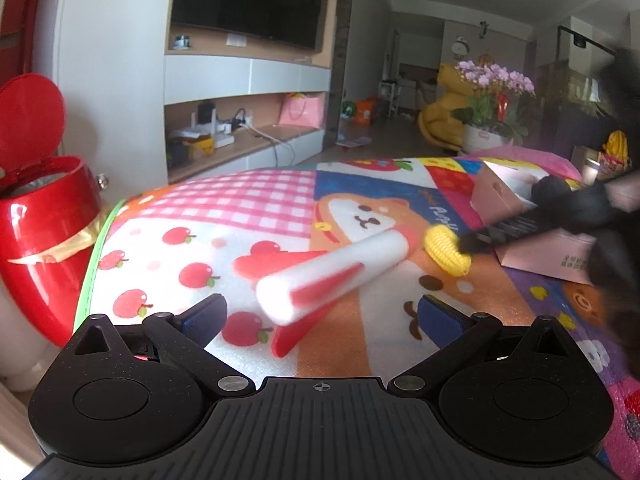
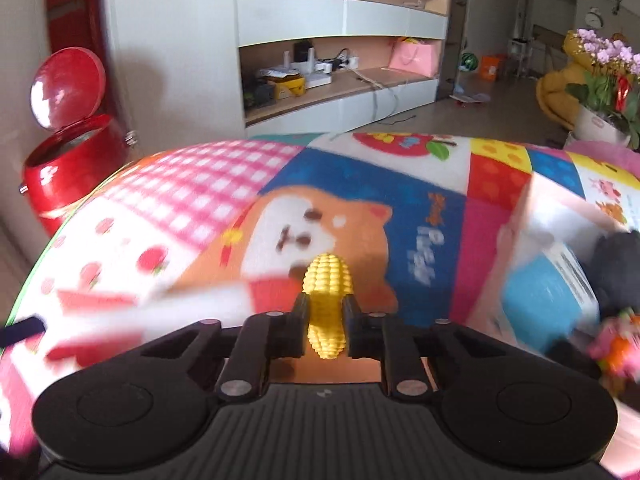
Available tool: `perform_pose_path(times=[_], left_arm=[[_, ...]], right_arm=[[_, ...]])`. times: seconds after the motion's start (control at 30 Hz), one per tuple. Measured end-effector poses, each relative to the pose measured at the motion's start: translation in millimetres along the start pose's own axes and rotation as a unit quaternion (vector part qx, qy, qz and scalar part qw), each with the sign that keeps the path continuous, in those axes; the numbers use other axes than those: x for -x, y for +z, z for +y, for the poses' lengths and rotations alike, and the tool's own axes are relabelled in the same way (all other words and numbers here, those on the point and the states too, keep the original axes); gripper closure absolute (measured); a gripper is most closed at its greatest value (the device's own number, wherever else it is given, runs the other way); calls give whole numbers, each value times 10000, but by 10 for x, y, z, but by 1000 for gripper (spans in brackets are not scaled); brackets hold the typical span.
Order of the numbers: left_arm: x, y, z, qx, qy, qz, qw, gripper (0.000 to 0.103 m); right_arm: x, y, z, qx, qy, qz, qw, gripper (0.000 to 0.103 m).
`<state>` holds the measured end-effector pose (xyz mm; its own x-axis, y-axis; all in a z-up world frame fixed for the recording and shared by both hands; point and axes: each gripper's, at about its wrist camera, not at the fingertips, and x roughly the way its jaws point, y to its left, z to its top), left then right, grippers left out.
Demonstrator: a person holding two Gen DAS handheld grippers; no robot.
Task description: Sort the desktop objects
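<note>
The right gripper (image 2: 327, 312) was clamped on a yellow toy corn cob (image 2: 326, 300), its fingers pressing the cob's sides just above the colourful cartoon mat (image 2: 424, 184). The left gripper (image 1: 320, 316) stood with jaws wide apart and empty, a white-and-red foam roll (image 1: 320, 276) lying on the mat just ahead of it. Farther off were a pink box (image 1: 504, 188) and, off the mat's left edge, a red bin (image 1: 44, 232) with its lid up.

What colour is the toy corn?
Yellow all over. The toy corn shows best in the right wrist view.

Table with cartoon-print cloth (image 1: 256, 200): white-red roller (image 1: 320, 276), yellow toy corn (image 1: 444, 250), pink box (image 1: 500, 188).
</note>
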<state>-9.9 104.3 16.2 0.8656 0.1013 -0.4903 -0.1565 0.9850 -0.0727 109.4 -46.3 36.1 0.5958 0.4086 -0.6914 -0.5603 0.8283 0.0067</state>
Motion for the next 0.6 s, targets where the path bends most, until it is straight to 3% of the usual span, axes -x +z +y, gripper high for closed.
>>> perform_pose_path(times=[0.17, 0.33, 0.43, 0.47, 0.5, 0.57, 0.6], left_arm=[[-47, -2, -135, -384, -93, 96, 9992, 0], [-61, -52, -350, -717, -613, 274, 9952, 0], [-11, -119, -506, -857, -626, 368, 9937, 0], [-12, -143, -534, -894, -500, 435, 9938, 0], [-17, -159, -564, -939, -348, 450, 9940, 0], [-13, -167, -586, -988, -156, 421, 9941, 0], [-22, -171, -594, -1018, -135, 436, 9938, 0]], right_arm=[[489, -397, -210, -99, -43, -11, 9999, 95], [662, -637, -467, -511, -182, 58, 9985, 93], [634, -597, -511, -712, -78, 13, 9974, 79], [602, -553, -501, -777, 34, -30, 9970, 68], [551, -494, -480, -858, 152, -77, 9962, 48], [397, -363, -436, -1133, 323, -146, 9929, 25], [308, -303, -414, -1255, 354, -139, 9914, 25]])
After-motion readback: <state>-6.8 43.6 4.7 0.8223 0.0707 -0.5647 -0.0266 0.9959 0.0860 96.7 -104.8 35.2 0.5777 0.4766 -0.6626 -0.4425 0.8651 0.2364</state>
